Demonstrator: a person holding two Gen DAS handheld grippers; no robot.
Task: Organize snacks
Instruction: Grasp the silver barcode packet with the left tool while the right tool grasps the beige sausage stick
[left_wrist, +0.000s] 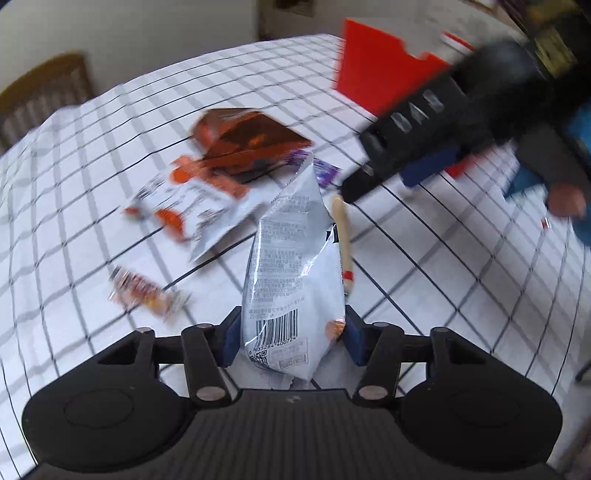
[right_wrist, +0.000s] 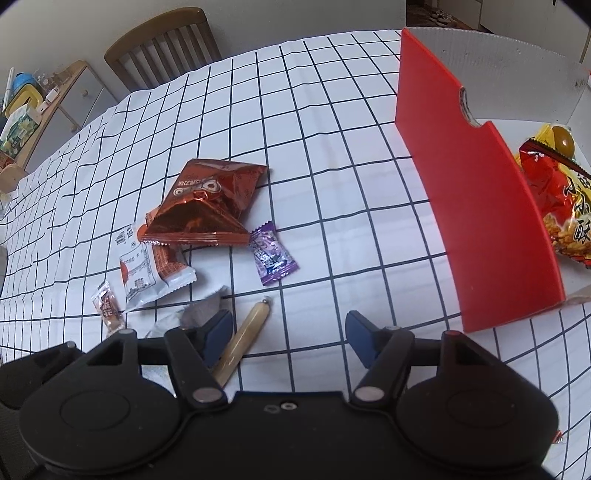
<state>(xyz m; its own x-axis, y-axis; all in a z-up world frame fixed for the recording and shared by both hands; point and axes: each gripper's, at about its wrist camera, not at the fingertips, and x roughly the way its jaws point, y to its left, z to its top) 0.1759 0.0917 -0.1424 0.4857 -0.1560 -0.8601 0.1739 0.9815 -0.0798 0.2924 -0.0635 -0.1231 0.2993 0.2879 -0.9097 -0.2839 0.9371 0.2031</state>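
In the left wrist view my left gripper (left_wrist: 291, 339) is shut on a white snack packet (left_wrist: 291, 266), which stands upright between the blue pads with its barcode toward the camera. A tan sausage stick (left_wrist: 343, 240) lies just behind it. Two brown foil packets (right_wrist: 207, 206), a purple candy (right_wrist: 271, 254), a white-and-orange packet (right_wrist: 147, 269) and a small wrapped sweet (right_wrist: 107, 302) lie loose on the checked cloth. My right gripper (right_wrist: 290, 336) is open and low over the cloth. The sausage stick (right_wrist: 243, 339) lies beside its left pad, unpressed.
A red-fronted white box (right_wrist: 476, 206) stands at the right with red and yellow snack bags (right_wrist: 554, 199) inside. The checked tablecloth (right_wrist: 332, 110) covers the table. A wooden chair (right_wrist: 162, 40) and a side cabinet (right_wrist: 55, 103) stand beyond the far edge. A person's hand (left_wrist: 565, 199) shows at the right.
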